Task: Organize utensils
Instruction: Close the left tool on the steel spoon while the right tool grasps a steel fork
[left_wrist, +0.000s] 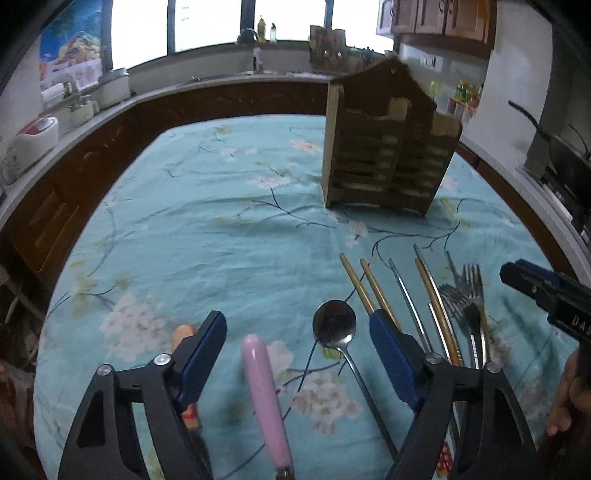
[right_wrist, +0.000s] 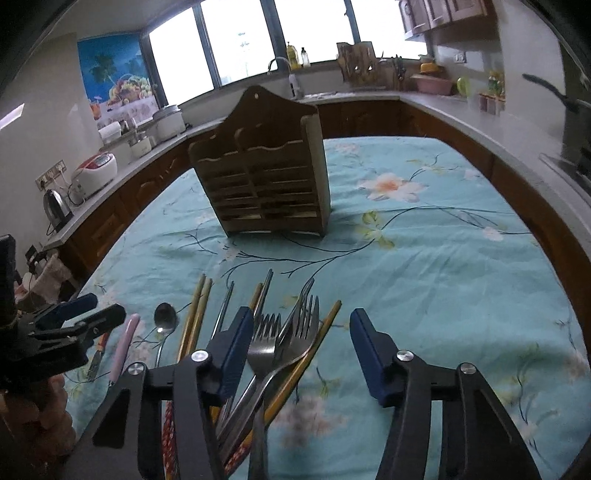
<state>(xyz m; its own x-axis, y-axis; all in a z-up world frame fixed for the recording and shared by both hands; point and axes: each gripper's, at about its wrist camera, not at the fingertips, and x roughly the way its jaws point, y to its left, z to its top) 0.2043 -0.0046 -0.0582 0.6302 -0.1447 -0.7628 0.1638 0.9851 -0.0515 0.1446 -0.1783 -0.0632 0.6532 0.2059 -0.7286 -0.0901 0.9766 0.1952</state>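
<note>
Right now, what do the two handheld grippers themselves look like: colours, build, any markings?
Both match. The left gripper has black angular arms with triangular cut-outs, round silver pivot bolts, and long blue fingers tapering to a tip. The right gripper has the same black frame, silver bolts and blue fingers. In the left wrist view its black body carries pale embossed lettering, only partly legible. No cables or sleeves show.

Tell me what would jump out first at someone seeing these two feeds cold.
The wooden utensil rack stands upright mid-table on the teal floral tablecloth. Nearer the cameras lies a row of loose cutlery: a pink-handled utensil and a spoon between the left gripper's open fingers, and a pile of forks beside gold chopsticks. The right gripper hangs open over the forks, gripping nothing.
</note>
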